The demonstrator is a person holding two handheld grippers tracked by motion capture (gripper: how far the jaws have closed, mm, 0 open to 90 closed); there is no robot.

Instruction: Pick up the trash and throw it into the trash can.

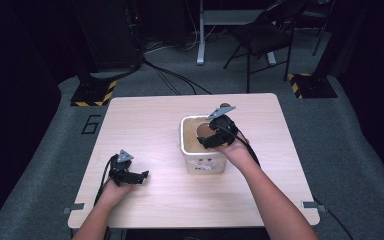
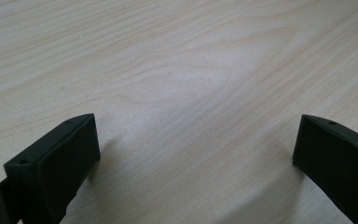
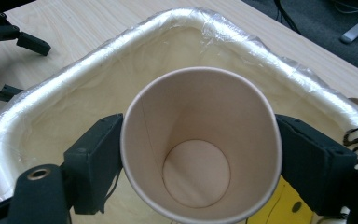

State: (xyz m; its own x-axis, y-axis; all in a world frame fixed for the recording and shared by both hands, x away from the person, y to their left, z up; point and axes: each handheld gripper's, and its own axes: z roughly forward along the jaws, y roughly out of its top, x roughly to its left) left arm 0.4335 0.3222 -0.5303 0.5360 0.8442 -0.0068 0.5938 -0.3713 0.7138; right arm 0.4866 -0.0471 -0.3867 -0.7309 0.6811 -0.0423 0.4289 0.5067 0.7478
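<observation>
The paper cup (image 3: 200,144) is plain and pale tan, round-mouthed with a thin rolled rim, tapering down to a small flat bottom; a faint seam runs down its inner wall. It is empty and stands mouth up between the two black jaws of the right gripper (image 3: 200,158), which sit against its sides just under the rim, clamped on it. In the high view the right gripper (image 1: 215,136) holds the cup (image 1: 203,129) inside the mouth of a white bin (image 1: 200,162) that stands near the middle of the counter (image 1: 150,125). The bin (image 3: 98,56) has a rounded rectangular opening, and a clear plastic liner is folded over its glossy rim. Below the cup, a patch of yellow with black dots shows; black marks lie on the rim at the right, too partial to read. A dark label on the bin's front wall is too small to read.

The left gripper (image 1: 132,176) rests low on the counter (image 2: 177,70) near its front left, jaws well apart with nothing between them.
</observation>
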